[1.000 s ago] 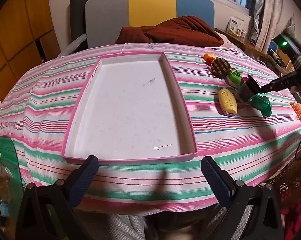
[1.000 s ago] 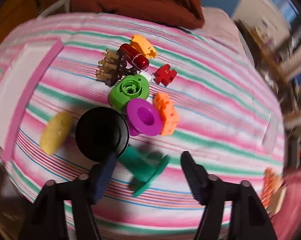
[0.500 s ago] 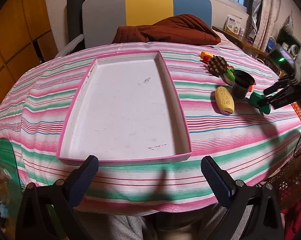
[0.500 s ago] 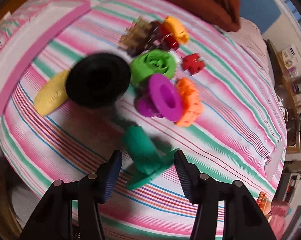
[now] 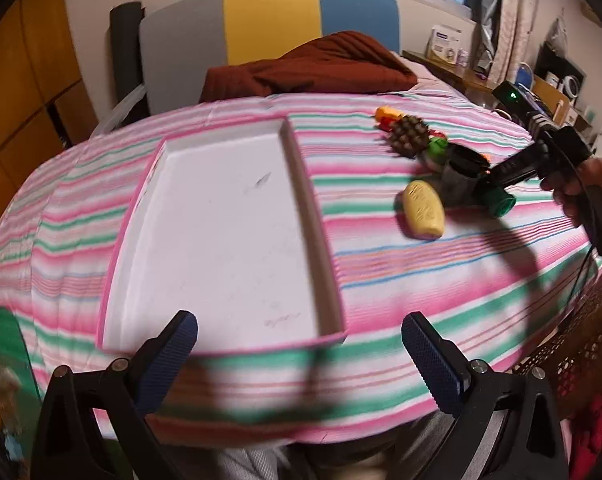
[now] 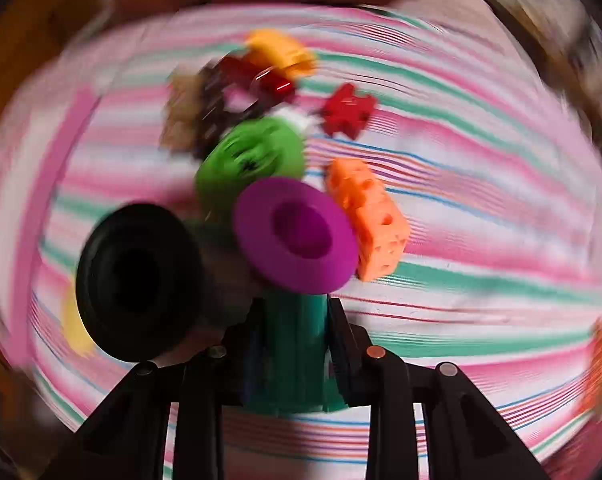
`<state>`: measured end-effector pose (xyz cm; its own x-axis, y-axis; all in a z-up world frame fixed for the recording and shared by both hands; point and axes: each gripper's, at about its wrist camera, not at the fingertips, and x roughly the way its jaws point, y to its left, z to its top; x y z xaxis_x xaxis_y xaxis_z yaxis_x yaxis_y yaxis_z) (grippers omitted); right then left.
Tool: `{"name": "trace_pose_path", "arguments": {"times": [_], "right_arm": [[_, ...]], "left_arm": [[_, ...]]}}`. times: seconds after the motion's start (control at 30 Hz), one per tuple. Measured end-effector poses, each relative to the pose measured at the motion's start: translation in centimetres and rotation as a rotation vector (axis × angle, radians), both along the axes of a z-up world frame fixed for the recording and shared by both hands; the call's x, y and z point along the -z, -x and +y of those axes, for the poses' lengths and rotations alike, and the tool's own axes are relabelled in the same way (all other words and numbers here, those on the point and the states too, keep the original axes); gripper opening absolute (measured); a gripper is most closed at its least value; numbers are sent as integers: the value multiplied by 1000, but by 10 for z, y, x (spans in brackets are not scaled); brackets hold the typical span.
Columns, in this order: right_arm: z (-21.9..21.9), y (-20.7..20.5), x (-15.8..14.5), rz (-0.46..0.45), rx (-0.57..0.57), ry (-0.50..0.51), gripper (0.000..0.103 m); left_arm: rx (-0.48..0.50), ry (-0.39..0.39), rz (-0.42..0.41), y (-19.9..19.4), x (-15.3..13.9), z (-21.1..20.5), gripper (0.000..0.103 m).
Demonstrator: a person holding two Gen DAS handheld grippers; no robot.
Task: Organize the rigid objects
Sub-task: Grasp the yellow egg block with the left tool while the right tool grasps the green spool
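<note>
My right gripper [image 6: 293, 320] points down at the striped bed, its jaws closing with the pads pressed on a dark green spool [image 6: 289, 344] lying there. Just beyond it stand a black cup [image 6: 137, 280] and a purple spool [image 6: 297, 236], with an orange holed block [image 6: 375, 224], a light green wheel [image 6: 253, 160] and a red cross piece [image 6: 347, 110] behind. In the left wrist view the right gripper [image 5: 491, 184] sits on the green spool [image 5: 499, 202] beside a yellow oval piece [image 5: 423, 210]. My left gripper [image 5: 299, 332] hangs open over the near rim of the white, pink-rimmed tray [image 5: 221, 220].
A brown studded piece [image 5: 409, 136] and a yellow-orange piece [image 6: 281, 54] lie at the far end of the toy cluster. A rust-brown blanket [image 5: 321, 68] is heaped at the bed's head. A wicker basket [image 5: 573, 344] stands off the bed's right edge.
My right gripper has dropped onto the green spool and its jaws have narrowed from wide apart to gripping it. The left gripper drifted slightly sideways, still open.
</note>
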<state>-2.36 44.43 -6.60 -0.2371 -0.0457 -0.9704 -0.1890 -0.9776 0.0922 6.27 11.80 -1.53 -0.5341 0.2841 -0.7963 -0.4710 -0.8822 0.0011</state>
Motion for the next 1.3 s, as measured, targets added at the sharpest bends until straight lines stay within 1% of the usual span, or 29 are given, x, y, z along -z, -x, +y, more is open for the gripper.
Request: {"name": "trace_pose_path", "arguments": {"times": [0.07,0.1,0.2,0.27,0.3,0.4,0.5,0.53,0.57,0.63,0.7,0.77,0.8,0.87,0.9,1.0,1.1,1.17,1.3], "right_arm": [[16,-4,2,48,113,88,29],[26,-9,4,95,186,151,29],[44,-22,12,187,319,285,29],[51,-28,10,210,364,318,29],[55,-32,4,254,384,312,29],[57,-39,-7,326,416,260,29],[65,-40,-18,365,407,267,29],[60,-32,-22,369,401,255,29],[70,-46,-21,372,393,231,29],[64,-47,-25,368,378,158,29],[59,-46,-26,369,377,142,29],[59,-49,-28,367,377,138,29],[55,-43,-25,359,375,130,29],[54,-40,-20,325,372,111,29],[53,-41,-19,312,371,111,30],[50,-36,-15,293,346,110,32],[43,-30,-12,265,313,70,33],[40,-32,-13,256,297,52,33],[44,-35,-12,260,317,53,33]], "left_arm": [[18,-37,-4,5,-6,9,103],[35,-76,-16,8,-9,14,103],[88,-150,-60,17,-12,31,103],[90,-125,-103,28,-9,50,103],[78,-101,-119,35,-6,61,103],[66,-44,-139,54,4,89,103],[74,-8,-129,64,13,110,103],[74,18,-121,67,17,117,103],[80,27,-112,68,20,123,103],[85,50,-103,72,27,133,102],[104,73,-102,73,35,144,101],[106,89,-101,76,41,151,91],[114,80,-106,77,44,154,89],[121,66,-120,80,52,158,79],[121,61,-126,80,55,159,76],[137,69,-57,72,57,160,77],[134,27,-34,69,59,155,76],[142,14,-19,68,60,153,76],[167,-22,18,65,62,148,76]]}}
